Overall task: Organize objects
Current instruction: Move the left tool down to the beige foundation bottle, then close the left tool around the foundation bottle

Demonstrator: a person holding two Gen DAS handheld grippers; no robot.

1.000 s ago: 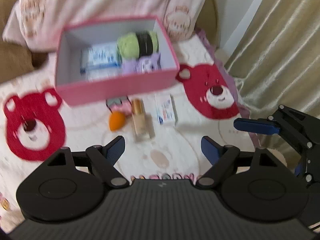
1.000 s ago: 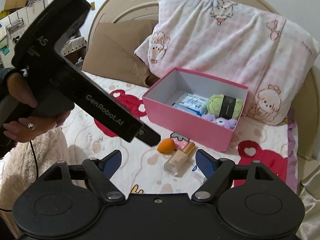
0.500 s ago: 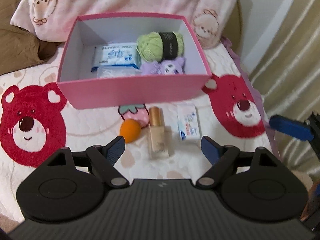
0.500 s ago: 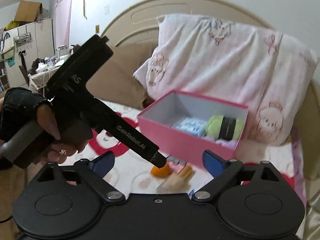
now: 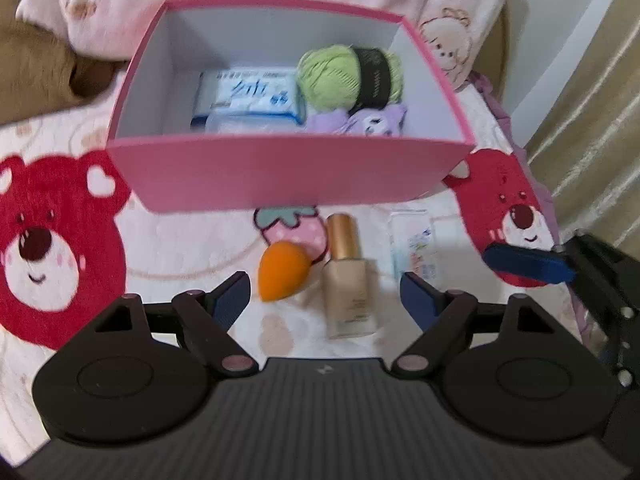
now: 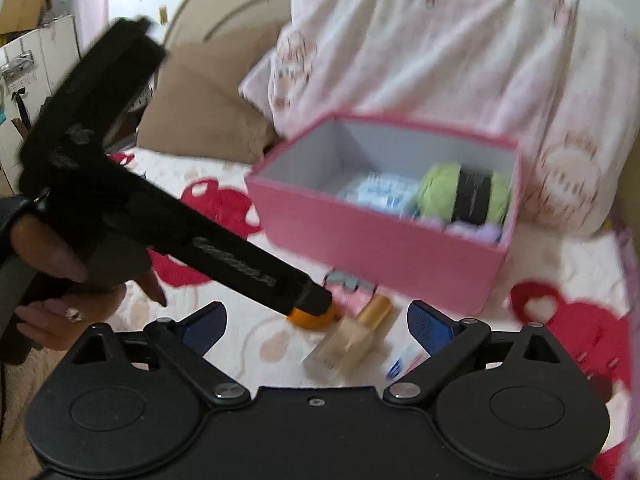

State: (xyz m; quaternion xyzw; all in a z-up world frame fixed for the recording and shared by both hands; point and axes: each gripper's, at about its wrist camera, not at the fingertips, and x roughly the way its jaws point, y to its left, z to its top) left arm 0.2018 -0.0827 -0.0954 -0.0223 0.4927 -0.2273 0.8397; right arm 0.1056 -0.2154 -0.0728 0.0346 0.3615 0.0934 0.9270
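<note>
Both grippers have dropped closer to the bed since a second ago, so everything looks bigger now. The pink box [image 5: 288, 172] fills most of the left wrist view, where before it sat small and far off. It sits on the bear-print blanket [image 5: 60, 240] in front of the pink pillow [image 6: 420, 40], open at the top, with green yarn [image 5: 348, 76], a blue wipes pack [image 5: 248, 96] and a purple plush [image 5: 372, 122] inside.

The stuff left outside lies just in front of the box: an orange makeup sponge [image 5: 282, 270], a foundation bottle [image 5: 348, 280] lying flat with its gold cap toward the box, and a small white packet [image 5: 414, 246] just right of it. None of those have shifted.

The left gripper [image 5: 326, 294] hangs above the sponge and bottle, jaws apart, nothing clamped, having closed a touch in the last moment. The right gripper [image 6: 316, 322] has opened wider than a second ago and holds nothing; the bottle shows between its fingers, untouched. In the right wrist view the left gripper's tip now sits right over the sponge, which it didn't earlier. Whether it touches, I can't tell, it's blurry.
</note>
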